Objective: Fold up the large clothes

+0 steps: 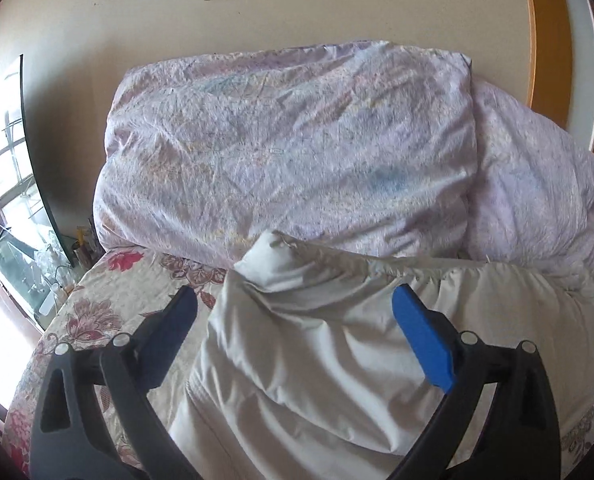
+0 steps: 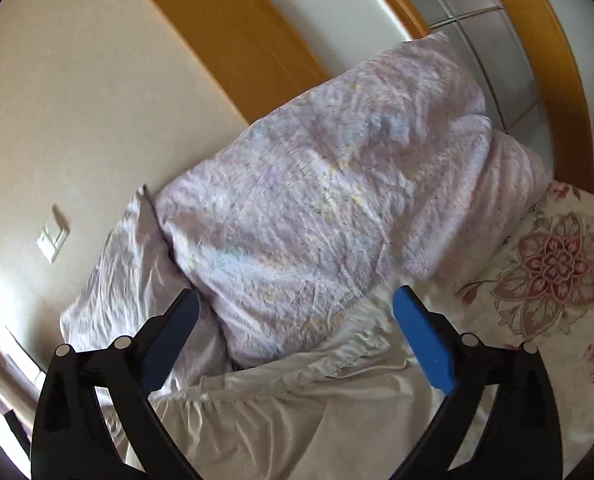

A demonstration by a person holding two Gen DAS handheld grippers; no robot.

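A large off-white garment [image 1: 337, 364] lies crumpled on the floral bedsheet [image 1: 109, 312], with a gathered edge along its far side. My left gripper [image 1: 295, 300] is open and hovers just above the garment's raised far-left corner, holding nothing. In the right wrist view the same garment [image 2: 297, 408] lies below my right gripper [image 2: 295, 300], which is open and empty above the garment's gathered edge, close to the quilt.
A bulky pale lilac folded quilt [image 1: 289, 152] is piled against the wall behind the garment; it also shows in the right wrist view [image 2: 317, 200]. A wooden headboard [image 2: 233, 32] stands at the right. A glass tank [image 1: 21, 264] sits left of the bed.
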